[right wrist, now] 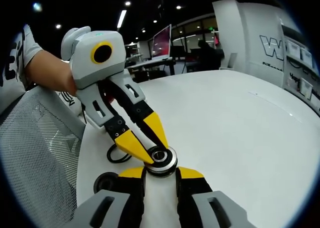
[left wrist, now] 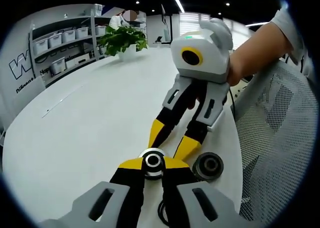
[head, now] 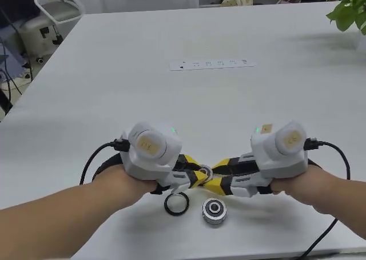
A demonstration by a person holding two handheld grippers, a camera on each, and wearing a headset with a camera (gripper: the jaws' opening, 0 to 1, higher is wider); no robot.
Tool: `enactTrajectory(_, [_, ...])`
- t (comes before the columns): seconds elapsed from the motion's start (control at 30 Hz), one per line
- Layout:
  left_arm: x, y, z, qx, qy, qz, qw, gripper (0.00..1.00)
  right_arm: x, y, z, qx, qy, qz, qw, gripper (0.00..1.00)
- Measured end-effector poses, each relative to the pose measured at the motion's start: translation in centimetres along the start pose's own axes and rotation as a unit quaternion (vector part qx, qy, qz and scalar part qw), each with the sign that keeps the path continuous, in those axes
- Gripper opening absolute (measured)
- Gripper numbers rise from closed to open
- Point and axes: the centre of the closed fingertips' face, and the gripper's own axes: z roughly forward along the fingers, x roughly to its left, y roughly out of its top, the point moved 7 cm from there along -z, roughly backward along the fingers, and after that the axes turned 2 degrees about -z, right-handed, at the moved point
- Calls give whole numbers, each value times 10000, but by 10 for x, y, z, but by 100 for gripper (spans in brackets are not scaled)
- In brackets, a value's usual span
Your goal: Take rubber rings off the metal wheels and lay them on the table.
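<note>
Two metal wheels, one loose rubber ring [head: 166, 204]. Your left fingers [left wrist: 129, 164] and right fingers [right wrist: 189, 173], parted wheel-wide, both clamp held wheel [head: 203, 172]; second wheel [head: 214, 211] and ring lie just beside fingers.

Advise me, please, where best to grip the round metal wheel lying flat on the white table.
Probably across the outer rim of the round metal wheel, coming straight down: it lies flat, hub up. Set the jaws front and back, since the loose black rubber ring lies close on its left.
</note>
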Motion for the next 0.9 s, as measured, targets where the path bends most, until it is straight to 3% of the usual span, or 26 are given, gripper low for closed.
enactTrajectory(0.77, [0,-1,0,-41,-3,-40,10000,7,-1,-3,-4,17,104,-33,9999,11])
enactTrajectory(0.9, [0,-1,0,-44,5,-51,10000,7,-4,-5,-5,45,22,-40,10000,0])
